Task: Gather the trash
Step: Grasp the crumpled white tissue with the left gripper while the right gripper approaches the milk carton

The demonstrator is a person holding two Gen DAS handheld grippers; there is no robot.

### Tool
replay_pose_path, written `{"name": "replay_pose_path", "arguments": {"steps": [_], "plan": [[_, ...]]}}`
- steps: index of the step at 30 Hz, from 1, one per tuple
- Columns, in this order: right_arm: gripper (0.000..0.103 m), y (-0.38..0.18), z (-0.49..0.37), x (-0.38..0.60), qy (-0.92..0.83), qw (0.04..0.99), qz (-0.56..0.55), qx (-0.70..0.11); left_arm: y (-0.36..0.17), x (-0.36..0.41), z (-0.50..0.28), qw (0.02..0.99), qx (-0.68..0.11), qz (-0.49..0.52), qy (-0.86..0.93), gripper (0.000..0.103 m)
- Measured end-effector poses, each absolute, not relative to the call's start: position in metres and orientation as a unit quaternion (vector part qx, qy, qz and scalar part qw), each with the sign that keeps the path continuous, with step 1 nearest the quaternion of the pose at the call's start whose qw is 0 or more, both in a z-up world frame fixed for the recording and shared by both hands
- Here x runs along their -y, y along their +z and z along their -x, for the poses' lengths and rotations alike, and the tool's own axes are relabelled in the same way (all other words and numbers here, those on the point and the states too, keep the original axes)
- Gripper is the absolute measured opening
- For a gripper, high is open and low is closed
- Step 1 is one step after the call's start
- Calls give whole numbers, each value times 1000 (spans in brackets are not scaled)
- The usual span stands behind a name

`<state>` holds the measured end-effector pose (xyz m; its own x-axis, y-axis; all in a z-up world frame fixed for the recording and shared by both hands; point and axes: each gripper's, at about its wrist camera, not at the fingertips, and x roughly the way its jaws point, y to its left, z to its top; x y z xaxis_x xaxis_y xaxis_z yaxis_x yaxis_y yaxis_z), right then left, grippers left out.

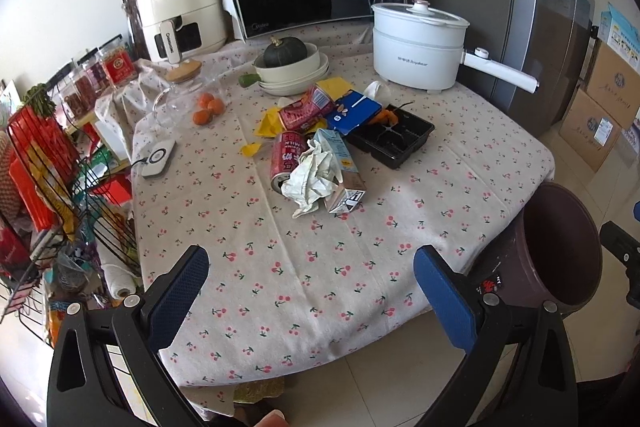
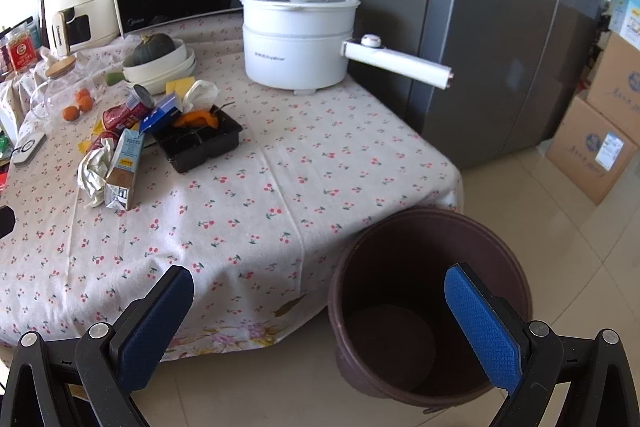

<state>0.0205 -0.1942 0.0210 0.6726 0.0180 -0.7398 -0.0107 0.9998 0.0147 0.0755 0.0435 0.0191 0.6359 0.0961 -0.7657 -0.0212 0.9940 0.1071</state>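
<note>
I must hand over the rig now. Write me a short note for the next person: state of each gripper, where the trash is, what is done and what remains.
Left gripper: open, empty, above the near part of the table.
Right gripper: open, empty, over the table corner and the brown bin.
Trash: one pile mid-table: crumpled paper, milk carton, red cans, blue box, yellow wrapper, black tray with orange peel.
Bin: on the floor at the table's right corner; looks empty.
Done: nothing collected yet.
Left: move every piece into the bin. Nearest are the paper and carton.
</note>
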Motion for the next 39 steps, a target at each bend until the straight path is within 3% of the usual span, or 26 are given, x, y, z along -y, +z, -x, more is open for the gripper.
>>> {"name": "replay_pose_path", "arguments": {"steps": [11, 14, 20, 26, 30, 33, 35, 39], "plan": [[103, -5, -104, 190, 45, 875, -43, -480, -20, -119, -164, 853, -515, 82, 14, 102], [103, -26, -121, 190, 47, 858, -50, -509, -39, -122, -186, 842, -529, 106, 9, 95], [103, -40, -144, 193, 37, 851, -57, -521, -65, -110, -225, 831, -537, 147, -11, 94], [103, -49, -154, 194, 29, 847, -67, -527, -91, -116, -247, 813, -542, 215, -12, 77], [103, -51, -156, 187, 35, 847, -62, -526, -92, -118, -248, 815, -535, 222, -19, 49], [103, -51, -157, 179, 42, 850, -56, -523, -86, -121, -241, 820, -531, 213, -20, 38], [103, -50, -158, 171, 49, 852, -51, -519, -80, -126, -232, 825, -525, 207, -21, 33], [103, -50, -160, 146, 72, 854, -45, -513, -63, -133, -215, 842, -511, 175, -19, 32]]}}
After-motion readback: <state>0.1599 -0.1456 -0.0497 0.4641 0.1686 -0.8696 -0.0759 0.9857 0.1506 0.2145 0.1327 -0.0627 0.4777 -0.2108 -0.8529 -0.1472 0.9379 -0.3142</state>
